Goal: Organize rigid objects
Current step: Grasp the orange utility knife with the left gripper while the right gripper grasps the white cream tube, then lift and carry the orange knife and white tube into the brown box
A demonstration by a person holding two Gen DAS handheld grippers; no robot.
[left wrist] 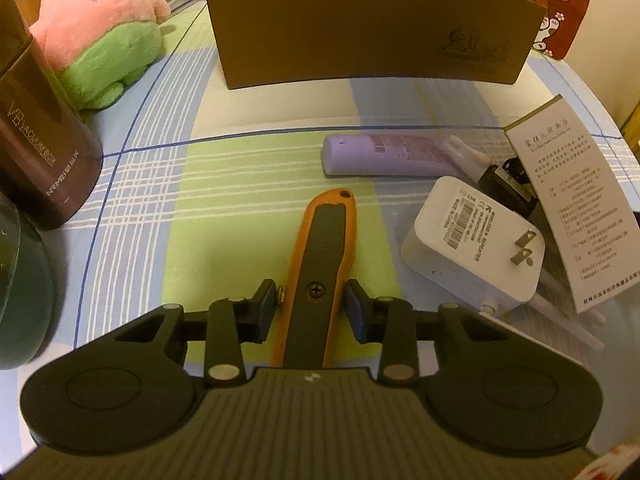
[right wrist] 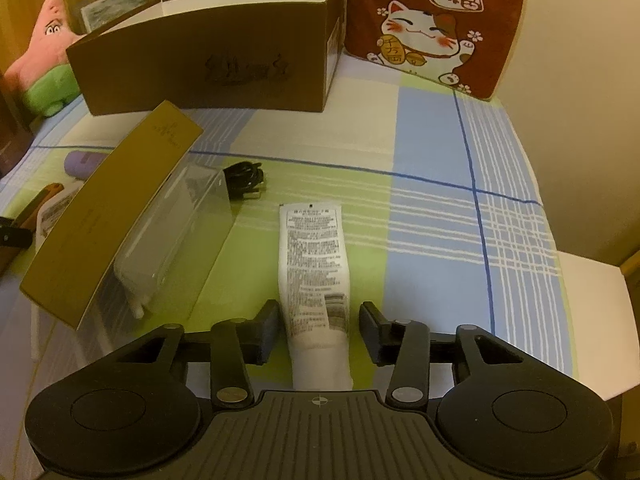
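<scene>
On the checked cloth, starting at the left, the left gripper (left wrist: 312,300) sits over an orange-and-grey utility knife (left wrist: 320,264). The knife lies flat, with its long axis running straight away from the gripper toward the brown cardboard box (left wrist: 372,36) at the back of the table. The jaws straddle it near the screw, drawn in narrow; the right pad looks to be on the knife's edge, while on the left there seems to be a sliver of gap, so I cannot tell whether the grip is firm yet. To the right of the knife lie a lilac tube (left wrist: 388,156) and a white plug adapter (left wrist: 472,244), near it but not touching.

Further right, a flat tan packet (right wrist: 116,208) leans at a slant, and past it the right gripper (right wrist: 318,328) stands over a white tube (right wrist: 316,268). That tube also lies lengthwise along the gripper's line, its crimped end pointing toward the box (right wrist: 208,60). Here the jaws stand apart from the tube on both sides — clear gaps, nothing held.

Each hand has its own item directly under it, both aligned with the fingers — so as I judge it, the coming move is a plain squeeze across the narrow width, then a carry forward to the open box.
</scene>
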